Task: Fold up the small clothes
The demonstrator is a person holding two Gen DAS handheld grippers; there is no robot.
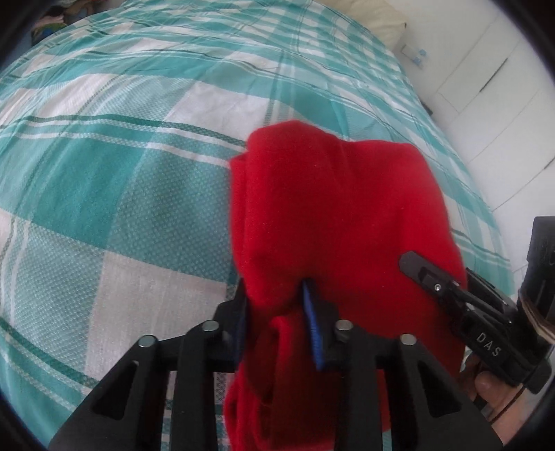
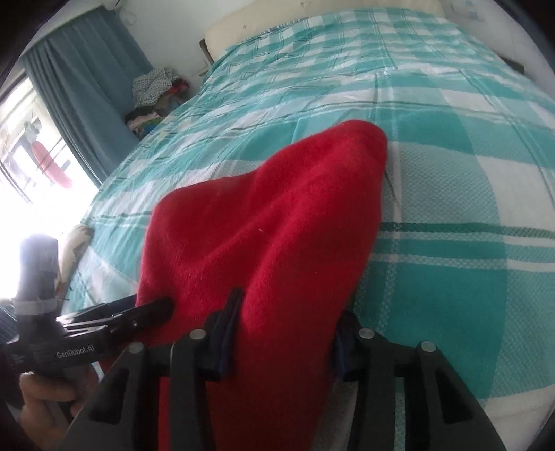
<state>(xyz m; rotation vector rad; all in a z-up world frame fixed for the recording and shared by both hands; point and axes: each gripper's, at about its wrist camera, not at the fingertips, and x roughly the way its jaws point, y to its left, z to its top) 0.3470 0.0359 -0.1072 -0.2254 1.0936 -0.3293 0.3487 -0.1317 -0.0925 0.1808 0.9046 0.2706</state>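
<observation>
White letters "DAS" stand on the black body of the right tool (image 1: 412, 263), seen from the left wrist. "GenRobot.AI" is printed on the left tool (image 2: 166, 307), behind its fingers near the hand.

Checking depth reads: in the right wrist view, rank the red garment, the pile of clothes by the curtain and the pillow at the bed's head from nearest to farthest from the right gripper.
1. Red garment, between its fingers.
2. Pile of clothes, far left by the curtain.
3. Pillow, at the top.

Black left gripper (image 1: 277, 305) with blue pads (image 1: 314, 329) and silver pins. Black right gripper (image 2: 288, 326), likewise pinned. White "DAS" and "GenRobot.AI" lettering on their sides.
</observation>
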